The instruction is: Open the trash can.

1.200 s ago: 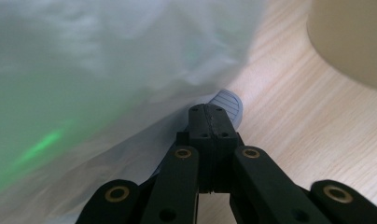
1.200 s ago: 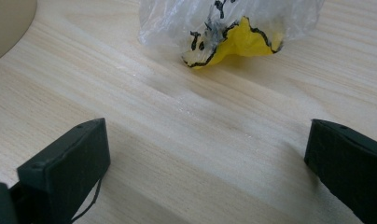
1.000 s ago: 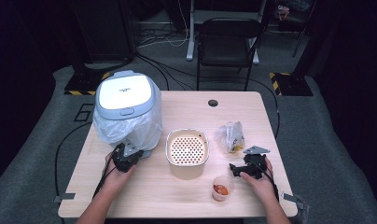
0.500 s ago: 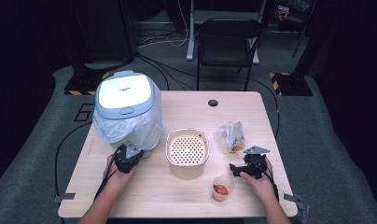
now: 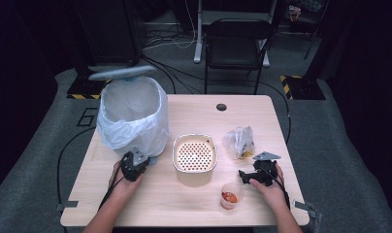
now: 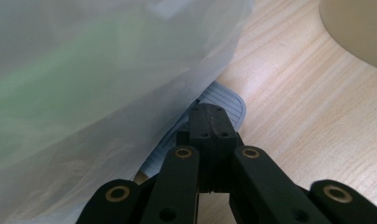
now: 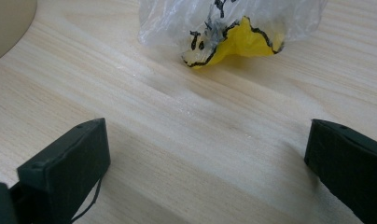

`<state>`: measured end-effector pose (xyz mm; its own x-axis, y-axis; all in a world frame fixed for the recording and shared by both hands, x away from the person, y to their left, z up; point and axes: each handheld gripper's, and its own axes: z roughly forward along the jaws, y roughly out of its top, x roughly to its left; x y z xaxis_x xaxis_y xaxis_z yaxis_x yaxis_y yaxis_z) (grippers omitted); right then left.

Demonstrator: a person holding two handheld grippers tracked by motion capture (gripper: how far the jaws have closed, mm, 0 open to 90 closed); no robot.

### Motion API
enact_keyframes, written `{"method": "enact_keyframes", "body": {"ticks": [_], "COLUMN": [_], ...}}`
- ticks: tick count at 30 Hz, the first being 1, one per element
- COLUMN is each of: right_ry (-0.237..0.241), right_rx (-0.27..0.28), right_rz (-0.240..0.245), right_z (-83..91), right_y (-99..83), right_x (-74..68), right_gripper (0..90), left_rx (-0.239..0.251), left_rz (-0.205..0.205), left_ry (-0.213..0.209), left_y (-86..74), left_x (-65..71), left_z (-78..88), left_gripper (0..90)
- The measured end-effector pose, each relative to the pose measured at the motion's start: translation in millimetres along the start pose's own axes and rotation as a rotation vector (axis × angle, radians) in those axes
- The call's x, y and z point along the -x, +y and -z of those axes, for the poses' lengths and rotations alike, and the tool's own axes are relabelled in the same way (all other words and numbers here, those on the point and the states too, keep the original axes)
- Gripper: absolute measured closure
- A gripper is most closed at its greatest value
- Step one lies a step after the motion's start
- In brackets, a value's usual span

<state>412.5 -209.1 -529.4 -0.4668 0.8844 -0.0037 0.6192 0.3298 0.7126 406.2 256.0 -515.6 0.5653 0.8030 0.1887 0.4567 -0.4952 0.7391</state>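
Grey pedal (image 6: 214, 100) at the bin's (image 5: 133, 116) foot lies under the left gripper (image 6: 208, 116), jaws pressed together on it, while the right gripper (image 7: 205, 154), spread, faces the plastic bag (image 7: 233, 23).

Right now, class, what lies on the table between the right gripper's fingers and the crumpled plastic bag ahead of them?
Nothing: the right gripper view shows bare wooden table between the open right gripper and the crumpled plastic bag.
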Motion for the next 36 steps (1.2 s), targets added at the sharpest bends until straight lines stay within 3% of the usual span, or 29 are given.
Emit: {"method": "enact_keyframes", "body": {"ticks": [9,23,24,25,26,27,29,36], "right_ry": [-0.001,0.002,0.003,0.006,0.006,0.004,0.006,0.011], "right_rx": [0.000,0.000,0.002,0.000,0.000,-0.018,-0.032,-0.013], "right_rz": [0.005,-0.010,0.001,0.003,0.003,-0.007,-0.017,-0.082], "right_z": [-0.1,0.5,0.8,3.2,3.2,7.6,10.9,27.3], "right_y": [0.1,0.1,0.3,0.8,0.8,2.6,3.4,8.5], "right_x": [0.3,-0.3,0.9,1.5,1.5,2.4,3.3,12.5], "right_gripper": [0.0,0.9,2.5,9.7,9.7,19.2,25.1,34.0], "left_rx": [0.027,0.030,0.022,0.031,0.026,0.023,0.022,0.033], "left_rz": [0.019,0.040,0.039,0.039,0.042,0.036,0.034,0.036], "left_ry": [0.005,0.000,-0.005,0.003,0.001,-0.001,0.000,0.014], "left_y": [-3.2,-3.6,-3.3,-3.7,-3.4,-3.3,-3.3,-3.4], "left_x": [0.0,-0.3,-0.6,-0.1,0.1,-0.1,-0.1,1.3], "left_z": [-0.2,-0.2,0.4,-0.3,0.2,0.4,0.4,-0.6], "left_gripper": [90.0,90.0,90.0,90.0,90.0,90.0,90.0,90.0]}}
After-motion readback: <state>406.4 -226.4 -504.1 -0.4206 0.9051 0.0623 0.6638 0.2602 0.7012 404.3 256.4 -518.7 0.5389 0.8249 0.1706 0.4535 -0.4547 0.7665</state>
